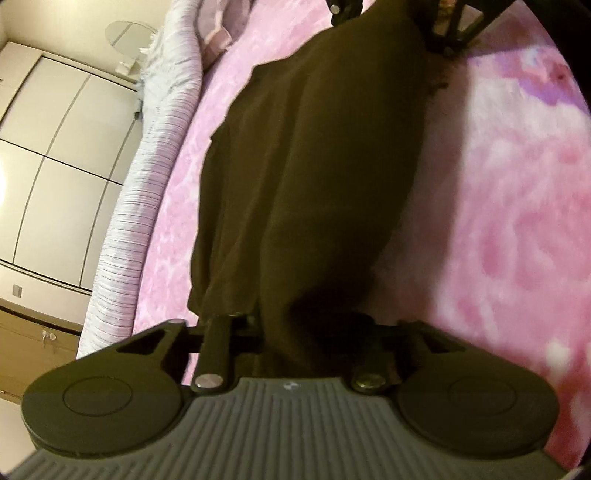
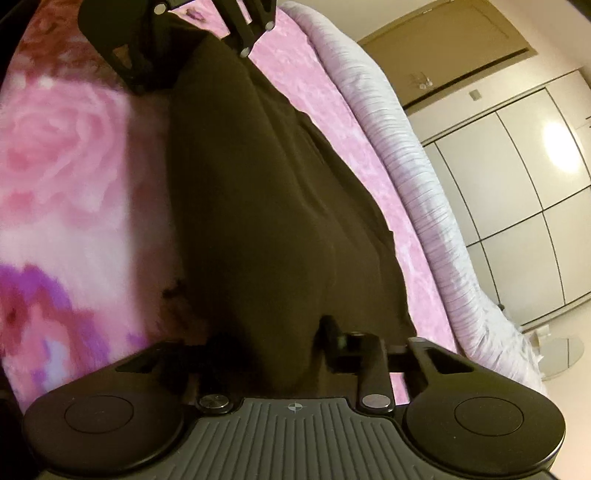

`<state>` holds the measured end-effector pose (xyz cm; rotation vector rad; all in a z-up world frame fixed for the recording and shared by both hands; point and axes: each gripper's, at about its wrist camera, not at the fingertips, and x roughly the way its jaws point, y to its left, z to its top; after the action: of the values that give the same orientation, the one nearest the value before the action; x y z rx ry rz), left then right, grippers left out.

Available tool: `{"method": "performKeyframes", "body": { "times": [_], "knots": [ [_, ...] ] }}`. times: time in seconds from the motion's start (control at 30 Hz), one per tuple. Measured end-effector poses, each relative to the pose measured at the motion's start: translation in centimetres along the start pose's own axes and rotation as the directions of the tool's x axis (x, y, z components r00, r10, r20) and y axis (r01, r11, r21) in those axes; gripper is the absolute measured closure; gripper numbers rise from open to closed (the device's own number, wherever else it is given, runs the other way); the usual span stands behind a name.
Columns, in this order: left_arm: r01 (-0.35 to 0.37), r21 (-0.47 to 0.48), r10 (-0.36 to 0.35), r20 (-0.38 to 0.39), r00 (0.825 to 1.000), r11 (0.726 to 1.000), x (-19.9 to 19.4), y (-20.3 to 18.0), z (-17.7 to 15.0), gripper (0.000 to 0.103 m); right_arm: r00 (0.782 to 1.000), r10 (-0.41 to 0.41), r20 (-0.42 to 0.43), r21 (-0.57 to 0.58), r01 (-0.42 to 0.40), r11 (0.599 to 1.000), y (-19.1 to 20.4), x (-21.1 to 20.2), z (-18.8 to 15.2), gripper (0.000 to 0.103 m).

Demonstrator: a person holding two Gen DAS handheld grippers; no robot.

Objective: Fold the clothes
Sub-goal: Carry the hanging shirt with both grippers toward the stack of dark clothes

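A dark brown garment [image 1: 306,166] hangs stretched between my two grippers, just above a pink floral bedspread [image 1: 517,184]. In the left wrist view, my left gripper [image 1: 295,328] is shut on the near end of the cloth, which covers its fingertips. The right gripper [image 1: 395,18] grips the far end at the top of that view. The right wrist view mirrors this. There the garment [image 2: 266,203] runs from my right gripper [image 2: 273,347], shut on it with fingertips hidden, up to the left gripper [image 2: 192,37].
A rolled white and lilac striped duvet [image 1: 147,192] lies along the far side of the bed [image 2: 424,192]. Beyond it stand cream wardrobe doors [image 1: 55,147] and a small round glass table [image 2: 561,354].
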<state>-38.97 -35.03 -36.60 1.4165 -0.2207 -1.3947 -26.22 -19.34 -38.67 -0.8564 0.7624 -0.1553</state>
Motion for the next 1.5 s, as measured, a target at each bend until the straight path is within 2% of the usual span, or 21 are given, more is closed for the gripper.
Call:
{"method": "performKeyframes", "body": {
  "times": [0.07, 0.17, 0.4, 0.53, 0.73, 0.9, 1.07, 1.17, 1.27, 1.43, 1.5],
  "knots": [
    [0.011, 0.004, -0.011, -0.006, 1.0, 1.0, 0.0, 0.3, 0.1, 0.086, 1.0, 0.004, 0.002, 0.018, -0.004, 1.0, -0.5, -0.4, 0.1, 0.085],
    [0.009, 0.012, -0.009, -0.008, 1.0, 1.0, -0.8, 1.0, 0.1, 0.088, 1.0, 0.009, 0.006, 0.046, -0.01, 0.999, -1.2, -1.0, 0.3, 0.089],
    [-0.023, 0.009, 0.023, 0.019, 1.0, 1.0, -3.8, 3.7, 1.0, 0.089, 0.999, -0.02, 0.031, 0.122, 0.016, 0.992, -4.3, -4.4, 1.0, 0.091],
    [-0.025, -0.005, 0.026, 0.037, 0.999, 1.0, -5.3, 4.2, 1.4, 0.089, 0.999, -0.027, 0.044, 0.111, 0.022, 0.994, -5.0, -6.5, 1.2, 0.091],
    [0.011, -0.016, -0.01, 0.054, 0.998, 1.0, -6.0, 4.3, 1.6, 0.089, 0.998, -0.007, 0.067, 0.066, 0.002, 0.998, -5.2, -8.0, 0.2, 0.091],
    [0.066, -0.114, -0.055, 0.091, 0.994, 0.991, -5.0, 7.5, 1.4, 0.09, 0.991, 0.019, 0.13, 0.101, -0.032, 0.994, -7.3, -7.5, -0.5, 0.091],
    [0.121, -0.087, -0.114, 0.083, 0.99, 0.989, -4.9, 10.2, 2.1, 0.09, 0.982, 0.078, 0.174, 0.127, -0.101, 0.987, -10.5, -7.4, -0.4, 0.092],
    [0.178, -0.089, -0.173, 0.054, 0.983, 0.98, -5.6, 12.7, 3.8, 0.09, 0.98, 0.135, 0.146, 0.151, -0.157, 0.976, -12.7, -7.9, -0.5, 0.092],
    [0.229, -0.095, -0.227, 0.034, 0.973, 0.969, -7.3, 15.6, 6.5, 0.091, 0.978, 0.176, 0.11, 0.18, -0.194, 0.964, -16.5, -9.6, -0.5, 0.093],
    [0.316, -0.116, -0.313, 0.049, 0.949, 0.941, -11.7, 20.5, 14.4, 0.091, 0.974, 0.227, 0.025, 0.257, -0.226, 0.94, -24.3, -15.9, -2.9, 0.092],
    [0.341, -0.113, -0.336, 0.062, 0.94, 0.933, -13.4, 21.7, 18.5, 0.091, 0.973, 0.231, -0.002, 0.296, -0.22, 0.93, -27.5, -19.5, -5.2, 0.092]
  ]
}}
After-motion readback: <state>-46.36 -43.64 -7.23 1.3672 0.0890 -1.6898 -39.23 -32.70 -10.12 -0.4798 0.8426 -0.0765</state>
